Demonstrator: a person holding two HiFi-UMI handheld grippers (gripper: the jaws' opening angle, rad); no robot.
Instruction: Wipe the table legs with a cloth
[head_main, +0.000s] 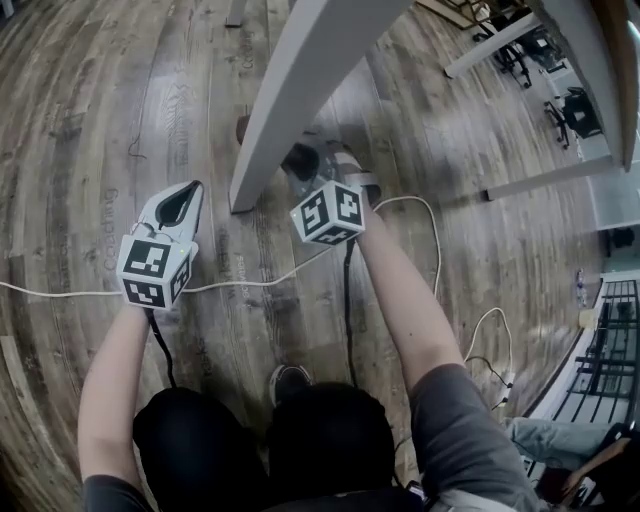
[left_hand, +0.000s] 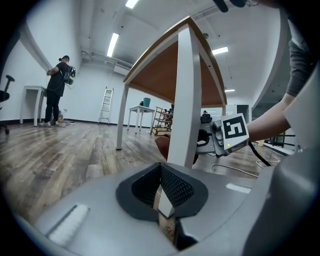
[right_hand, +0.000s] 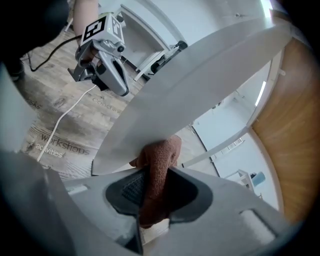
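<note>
Right gripper (right_hand: 150, 192) clamps the brown cloth (right_hand: 161, 157) against the low part of one white table leg (right_hand: 200, 90), left gripper (left_hand: 161, 197) is closed & empty, so wiping seems underway, other legs (left_hand: 120, 117) prob. left.

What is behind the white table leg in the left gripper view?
Just right of the table leg the right tool shows, and at the leg's left edge a sliver of reddish-brown cloth. The leg covers that tool's jaws and most of the cloth.
</note>
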